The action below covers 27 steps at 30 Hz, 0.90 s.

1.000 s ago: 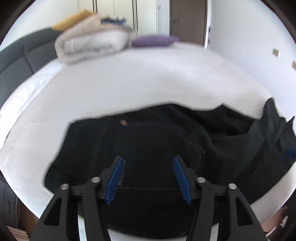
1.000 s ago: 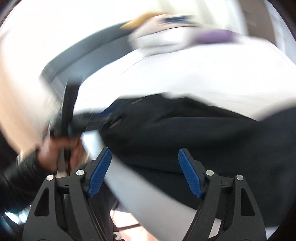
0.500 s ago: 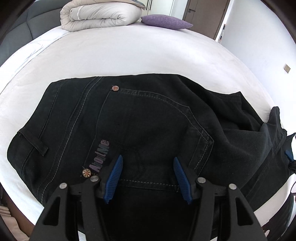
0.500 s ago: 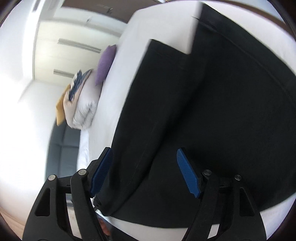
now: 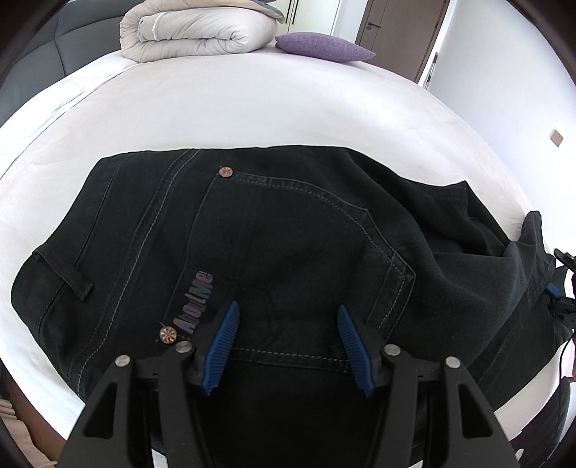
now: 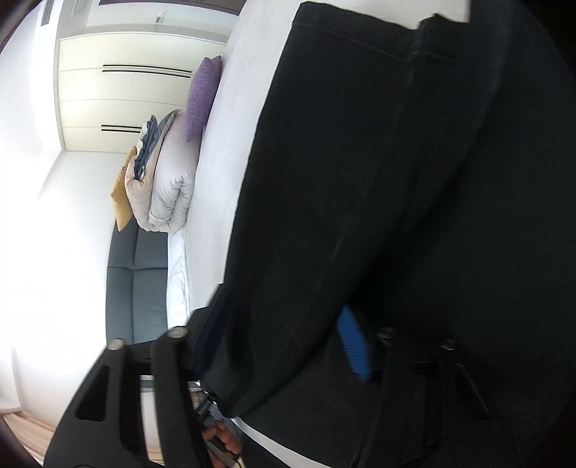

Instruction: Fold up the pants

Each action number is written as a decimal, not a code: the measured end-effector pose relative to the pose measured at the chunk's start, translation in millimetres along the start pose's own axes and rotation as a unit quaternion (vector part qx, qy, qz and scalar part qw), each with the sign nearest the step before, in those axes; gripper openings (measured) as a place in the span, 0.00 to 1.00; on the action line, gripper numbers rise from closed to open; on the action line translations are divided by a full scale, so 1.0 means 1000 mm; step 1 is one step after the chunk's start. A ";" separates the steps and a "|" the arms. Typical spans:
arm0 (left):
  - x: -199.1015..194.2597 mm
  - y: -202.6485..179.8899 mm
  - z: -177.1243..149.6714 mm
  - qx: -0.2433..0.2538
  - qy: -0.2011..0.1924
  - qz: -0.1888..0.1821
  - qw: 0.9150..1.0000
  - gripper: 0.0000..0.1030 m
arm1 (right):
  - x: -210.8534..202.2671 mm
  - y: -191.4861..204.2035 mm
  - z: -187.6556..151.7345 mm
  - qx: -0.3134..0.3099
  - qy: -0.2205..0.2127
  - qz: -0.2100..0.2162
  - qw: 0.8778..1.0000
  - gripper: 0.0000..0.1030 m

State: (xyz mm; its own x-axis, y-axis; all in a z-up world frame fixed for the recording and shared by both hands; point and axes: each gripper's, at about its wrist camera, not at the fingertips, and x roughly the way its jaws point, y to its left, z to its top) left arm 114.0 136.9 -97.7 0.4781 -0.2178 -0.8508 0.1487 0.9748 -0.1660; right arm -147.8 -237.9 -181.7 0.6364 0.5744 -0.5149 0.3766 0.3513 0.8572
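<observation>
Black jeans [image 5: 288, 230] lie on the white bed [image 5: 252, 104], back pocket and waistband up, legs running off to the right. My left gripper [image 5: 286, 338] is open and empty, hovering just above the seat of the jeans near the pocket's lower edge. In the right wrist view, which is rolled sideways, the jeans' legs [image 6: 396, 180] fill the frame. My right gripper [image 6: 284, 338] is open, its fingers either side of the fabric's edge, with the left pad partly hidden behind the cloth.
A rolled grey duvet [image 5: 198, 32] and a purple pillow [image 5: 324, 46] lie at the far end of the bed. A dark grey headboard [image 5: 43, 64] stands at the left. The bed's near edge runs just below the jeans. A door [image 5: 399, 32] stands at the back right.
The left gripper came down closer over the seat of the jeans and steadied. The right gripper swung round, rolled sideways and moved in onto the edge of the legs.
</observation>
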 end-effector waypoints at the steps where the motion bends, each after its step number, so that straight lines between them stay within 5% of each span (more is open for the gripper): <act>1: 0.000 0.001 -0.001 -0.001 -0.001 -0.002 1.000 0.57 | 0.004 0.003 0.000 0.001 0.000 0.004 1.000 0.35; 8: -0.003 0.009 -0.003 -0.005 -0.005 -0.011 1.000 0.58 | 0.008 0.028 0.009 -0.005 -0.035 0.019 0.999 0.33; 14: -0.004 0.010 -0.007 -0.004 -0.009 -0.013 1.000 0.61 | 0.018 0.002 0.030 0.033 -0.052 -0.003 0.998 0.30; 19: -0.006 0.012 -0.007 -0.007 -0.010 -0.020 1.000 0.61 | 0.022 0.027 0.054 0.000 -0.105 -0.019 0.994 0.04; 23: -0.006 0.016 -0.008 -0.010 -0.010 -0.024 1.000 0.61 | 0.016 0.078 0.074 -0.056 -0.127 -0.033 0.990 0.02; 27: -0.007 0.020 -0.007 -0.018 -0.009 -0.032 0.999 0.61 | 0.008 0.171 0.083 -0.159 -0.150 -0.031 0.975 0.02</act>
State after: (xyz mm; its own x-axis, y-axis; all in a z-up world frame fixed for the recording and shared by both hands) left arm 107.1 158.2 -98.4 0.4840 -0.2802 -0.8290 0.1477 0.9599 -0.2382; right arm -22.7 -234.1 -39.2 0.8049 0.3190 -0.5005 0.2244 0.6172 0.7542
